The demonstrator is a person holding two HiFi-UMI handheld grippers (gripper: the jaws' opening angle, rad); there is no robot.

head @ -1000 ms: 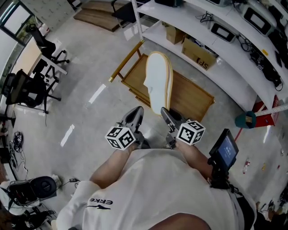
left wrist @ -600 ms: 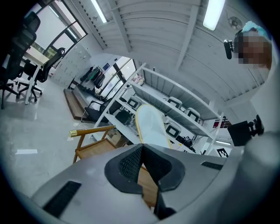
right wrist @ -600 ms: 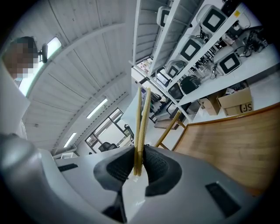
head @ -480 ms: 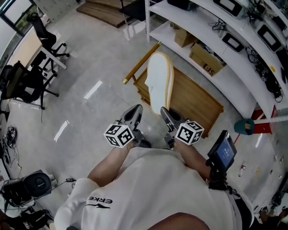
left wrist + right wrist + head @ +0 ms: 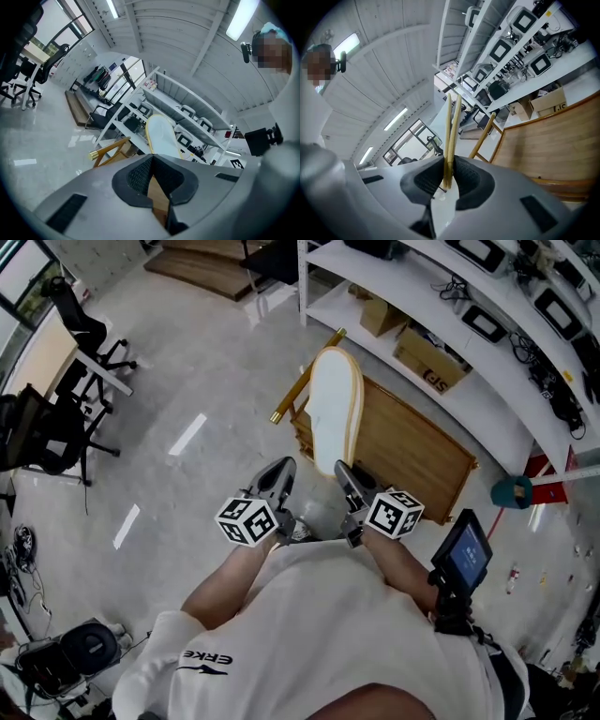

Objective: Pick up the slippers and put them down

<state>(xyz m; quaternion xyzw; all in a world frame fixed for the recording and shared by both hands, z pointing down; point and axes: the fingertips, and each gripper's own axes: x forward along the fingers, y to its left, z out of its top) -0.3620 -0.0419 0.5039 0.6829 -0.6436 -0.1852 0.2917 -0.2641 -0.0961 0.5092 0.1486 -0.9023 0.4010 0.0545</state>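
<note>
**Slippers**: 1 pair, pale soles with tan rims, pressed flat together. Held upright at centre of the head view, over the near edge of a wooden platform and clear of the floor. Seen edge-on as 2 thin tan strips in the right gripper view, and as a pale oval at centre of the left gripper view.

**Right gripper**: clamped on the lower end of the slippers, pads pressed on both sides.

**Left gripper**: jaws together at the tips with nothing between. Carried just left of the right one.

**Step:** judged as the carry, after pick-up and before put-down. Not yet set on any surface.

**Next move:** judged to call for lowering over a chosen spot, platform or floor. Grip to be kept until contact, then released. Some risk of the 2 sliding apart, being held by 1 end only.

**Against the earlier frames:**
- Platform drifted right in the frame.
- White shelving and its upright moved further into top centre.
- Office chairs slid toward the left edge.
- Same hold on the slippers, and both grippers in the same place in the frame
</note>
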